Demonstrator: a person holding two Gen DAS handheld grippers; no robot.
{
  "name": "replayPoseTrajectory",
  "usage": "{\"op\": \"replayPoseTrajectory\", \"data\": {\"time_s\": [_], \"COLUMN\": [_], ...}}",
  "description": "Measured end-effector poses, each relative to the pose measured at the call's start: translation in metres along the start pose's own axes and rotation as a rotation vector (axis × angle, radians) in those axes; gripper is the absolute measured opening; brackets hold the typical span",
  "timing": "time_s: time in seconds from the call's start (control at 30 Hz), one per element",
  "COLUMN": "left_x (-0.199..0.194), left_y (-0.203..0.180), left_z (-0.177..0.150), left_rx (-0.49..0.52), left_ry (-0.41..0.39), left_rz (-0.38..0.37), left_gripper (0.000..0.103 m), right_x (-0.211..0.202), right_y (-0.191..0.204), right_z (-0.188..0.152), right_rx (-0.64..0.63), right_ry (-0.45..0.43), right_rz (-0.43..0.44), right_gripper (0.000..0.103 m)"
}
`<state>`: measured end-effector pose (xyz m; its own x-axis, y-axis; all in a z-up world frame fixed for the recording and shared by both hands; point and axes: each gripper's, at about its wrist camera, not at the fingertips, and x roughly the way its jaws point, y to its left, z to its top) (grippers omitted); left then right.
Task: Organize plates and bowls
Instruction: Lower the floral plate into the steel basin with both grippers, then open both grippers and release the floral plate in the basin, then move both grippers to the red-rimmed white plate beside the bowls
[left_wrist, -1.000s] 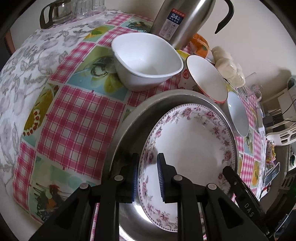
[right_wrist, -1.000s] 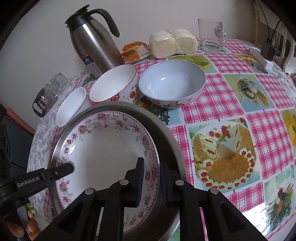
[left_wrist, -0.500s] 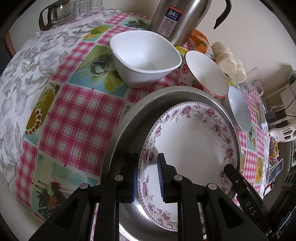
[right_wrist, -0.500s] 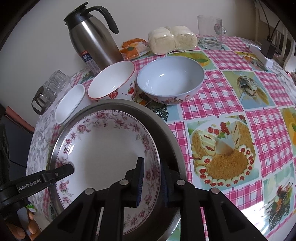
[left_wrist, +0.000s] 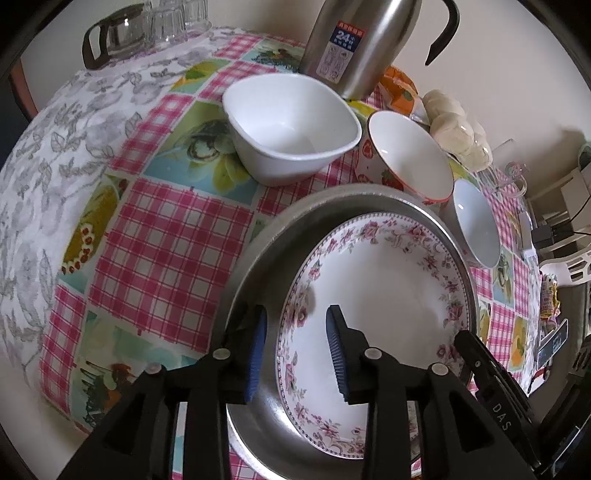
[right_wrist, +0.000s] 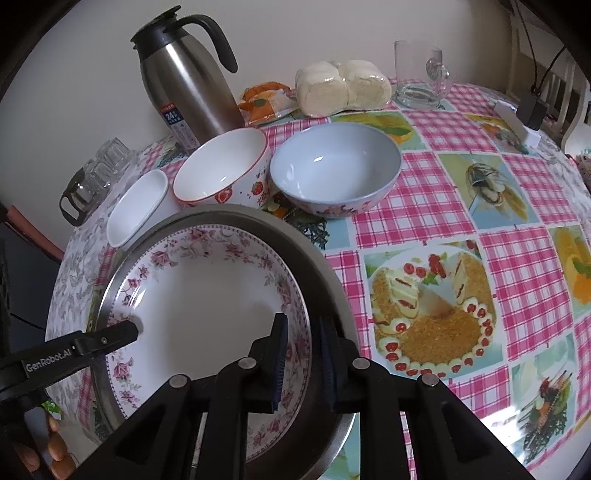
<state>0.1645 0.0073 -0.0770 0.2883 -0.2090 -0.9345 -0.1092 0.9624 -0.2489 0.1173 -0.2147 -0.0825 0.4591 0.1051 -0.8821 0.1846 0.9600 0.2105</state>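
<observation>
A floral-rimmed white plate (left_wrist: 384, 288) (right_wrist: 207, 295) lies inside a wide steel dish (left_wrist: 266, 258) (right_wrist: 325, 280). My left gripper (left_wrist: 295, 347) is open, its jaws standing apart on either side of the plate's left rim. My right gripper (right_wrist: 301, 354) is closed on the plate's right rim. Behind stand a white square bowl (left_wrist: 291, 125) (right_wrist: 136, 206), a strawberry-print bowl (left_wrist: 406, 155) (right_wrist: 221, 166) and a pale blue bowl (left_wrist: 476, 225) (right_wrist: 332, 166).
A steel thermos jug (right_wrist: 184, 77) (left_wrist: 354, 40), a bag of buns (right_wrist: 343, 88), an orange packet (right_wrist: 266, 103), a glass mug (right_wrist: 421, 74), and a glass pot with glasses (left_wrist: 118, 33) line the back of the checked tablecloth (right_wrist: 480, 206).
My left gripper has opened and let go of the plate's left rim. My right gripper keeps its grip on the right rim. The plate and dish have stayed in place.
</observation>
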Motion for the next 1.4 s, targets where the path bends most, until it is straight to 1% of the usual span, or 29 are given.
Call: {"op": "replayPoseTrajectory", "data": {"time_s": [0.13,0.33,0.37,0.4,0.43,0.47,0.53,0.57,0.6,0.67,0.73,0.77,0.8,1.0,1.13,1.23,1.3,1.4], "left_x": [-0.011,-0.029,-0.032,-0.033,-0.035,-0.036,-0.039,-0.039,-0.040,-0.041,-0.041,-0.040,-0.041,-0.039,-0.041,-0.042,-0.040,-0.033], "left_y": [-0.003,-0.006,-0.006,-0.007,-0.007,-0.007,-0.005,-0.005,-0.004,-0.001,0.001,0.002,0.003,0.019,0.028,0.036,0.041,0.052], "left_z": [0.001,0.003,0.002,0.003,0.003,0.004,0.004,0.004,0.005,0.006,0.007,0.008,0.008,0.014,0.018,0.020,0.023,0.027], "left_rx": [0.010,0.023,0.024,0.024,0.025,0.025,0.025,0.024,0.022,0.017,0.012,0.009,0.006,-0.050,-0.093,-0.123,-0.138,-0.180], "left_ry": [-0.029,-0.088,-0.096,-0.104,-0.113,-0.117,-0.130,-0.135,-0.138,-0.147,-0.156,-0.163,-0.170,-0.189,-0.213,-0.230,-0.233,-0.216], "left_rz": [-0.004,-0.003,0.001,0.008,0.018,0.027,0.043,0.048,0.053,0.065,0.082,0.092,0.100,0.125,0.153,0.169,0.173,0.177], "left_gripper": [0.036,0.051,0.055,0.058,0.059,0.060,0.060,0.061,0.061,0.061,0.069,0.082,0.087,0.087,0.087,0.087,0.088,0.088], "right_x": [-0.009,-0.025,-0.027,-0.027,-0.027,-0.027,-0.026,-0.025,-0.025,-0.025,-0.025,-0.025,-0.025,-0.022,-0.022,-0.018,-0.016,-0.015], "right_y": [-0.001,0.004,0.005,0.006,0.006,0.007,0.008,0.009,0.009,0.011,0.012,0.012,0.012,0.011,0.013,0.014,0.014,0.014], "right_z": [0.003,0.007,0.008,0.008,0.008,0.008,0.007,0.007,0.006,0.006,0.006,0.006,0.006,0.006,0.006,0.006,0.005,0.005], "right_rx": [0.000,-0.021,-0.026,-0.028,-0.031,-0.035,-0.041,-0.043,-0.045,-0.050,-0.052,-0.053,-0.054,-0.049,-0.053,-0.047,-0.046,-0.041], "right_ry": [-0.035,-0.101,-0.110,-0.113,-0.113,-0.112,-0.109,-0.109,-0.110,-0.113,-0.119,-0.123,-0.125,-0.121,-0.138,-0.138,-0.135,-0.136], "right_rz": [-0.008,-0.012,-0.015,-0.016,-0.016,-0.016,-0.019,-0.021,-0.023,-0.026,-0.030,-0.034,-0.035,-0.028,-0.030,-0.027,-0.025,-0.029], "right_gripper": [0.021,0.022,0.024,0.030,0.036,0.039,0.050,0.053,0.058,0.062,0.071,0.072,0.073,0.075,0.082,0.084,0.086,0.089]}}
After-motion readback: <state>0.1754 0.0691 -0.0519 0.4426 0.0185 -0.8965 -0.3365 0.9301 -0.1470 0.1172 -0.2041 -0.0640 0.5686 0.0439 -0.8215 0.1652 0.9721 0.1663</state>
